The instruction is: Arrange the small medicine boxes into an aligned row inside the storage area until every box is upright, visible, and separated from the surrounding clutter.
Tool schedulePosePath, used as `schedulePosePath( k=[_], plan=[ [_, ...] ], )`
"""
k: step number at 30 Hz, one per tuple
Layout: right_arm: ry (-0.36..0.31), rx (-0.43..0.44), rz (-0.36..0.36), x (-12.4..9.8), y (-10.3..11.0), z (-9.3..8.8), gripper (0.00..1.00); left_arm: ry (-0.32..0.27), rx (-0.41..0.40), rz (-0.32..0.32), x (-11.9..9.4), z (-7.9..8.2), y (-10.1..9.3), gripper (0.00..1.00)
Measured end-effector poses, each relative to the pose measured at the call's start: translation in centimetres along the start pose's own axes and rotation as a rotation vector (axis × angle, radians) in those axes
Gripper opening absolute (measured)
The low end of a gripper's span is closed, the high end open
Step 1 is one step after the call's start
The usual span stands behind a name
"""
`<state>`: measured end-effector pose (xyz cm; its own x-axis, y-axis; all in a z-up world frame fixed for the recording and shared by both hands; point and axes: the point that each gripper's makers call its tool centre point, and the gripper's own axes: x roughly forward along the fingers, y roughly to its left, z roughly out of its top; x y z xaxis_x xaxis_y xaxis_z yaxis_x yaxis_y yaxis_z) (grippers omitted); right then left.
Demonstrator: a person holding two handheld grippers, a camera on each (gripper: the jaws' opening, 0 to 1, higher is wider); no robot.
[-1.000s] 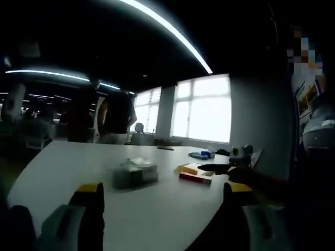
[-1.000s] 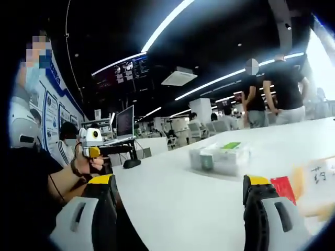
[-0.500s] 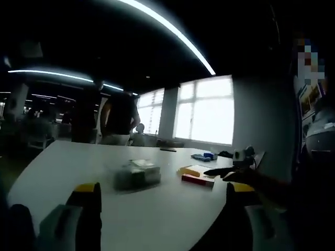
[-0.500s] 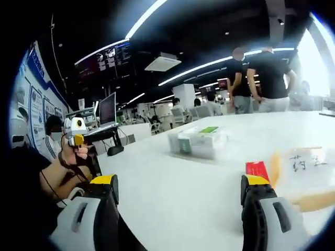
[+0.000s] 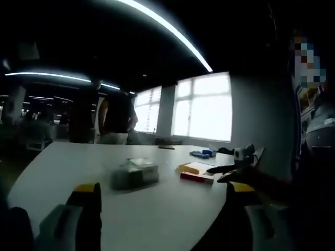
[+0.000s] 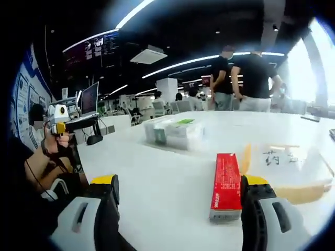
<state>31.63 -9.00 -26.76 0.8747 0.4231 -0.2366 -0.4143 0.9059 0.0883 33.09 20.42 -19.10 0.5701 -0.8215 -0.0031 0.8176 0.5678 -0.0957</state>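
Red box [image 6: 226, 184] near R tongs [image 6: 178, 196] | clear bin [image 5: 134, 173] beyond L tongs [image 5: 159, 196] | both apart

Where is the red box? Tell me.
In the right gripper view, the red box lies flat on the white table, just inside the right jaw, nearer than the clear container.
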Motion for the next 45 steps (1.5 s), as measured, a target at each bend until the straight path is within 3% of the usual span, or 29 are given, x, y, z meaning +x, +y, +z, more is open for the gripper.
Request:
schedulePosePath(
  k=[11,16,22,27,31,35,38,41,42,45],
  plan=[
    [0.004,-0.02,-0.066,-0.5,-1.7,-0.1,0.95,-0.018,-0.039,-0.012,0.2,-0.5,-0.3,0.99],
    [0.052,-0.01,-0.111,-0.6,-2.9,-1.1,0.93,-0.014,-0.04,-0.01,0.3,-0.7,-0.3,0.99],
    [0.077,0.043,-0.105,-0.4,-3.3,-2.1,0.78,-0.007,-0.034,-0.014,0.3,-0.7,-0.5,0.99],
    [0.099,0.054,-0.122,0.0,-3.9,-2.8,0.76,0.006,-0.028,-0.013,0.3,-0.8,-0.5,0.99],
    [0.13,0.036,-0.131,0.5,-4.2,-3.2,0.64,0.005,-0.025,-0.013,0.3,-0.7,-0.5,0.99],
    [0.131,0.042,-0.135,1.1,-4.3,-3.1,0.65,0.001,-0.038,-0.012,0.3,-0.8,-0.4,0.99],
    [0.147,0.012,-0.166,1.2,-4.7,-3.2,0.56,0.004,-0.044,-0.005,0.2,-1.1,-0.2,0.99],
    [0.188,-0.082,-0.198,1.1,-5.3,-3.2,0.37,0.001,-0.048,-0.004,0.1,-1.1,-0.1,0.99],
    [0.182,-0.036,-0.185,1.3,-4.9,-3.1,0.34,0.0,-0.05,-0.005,0.1,-1.2,-0.2,0.99],
    [0.19,-0.04,-0.196,1.5,-4.9,-3.1,0.34,-0.004,-0.058,-0.009,0.1,-1.2,-0.3,0.99]
  ],
)
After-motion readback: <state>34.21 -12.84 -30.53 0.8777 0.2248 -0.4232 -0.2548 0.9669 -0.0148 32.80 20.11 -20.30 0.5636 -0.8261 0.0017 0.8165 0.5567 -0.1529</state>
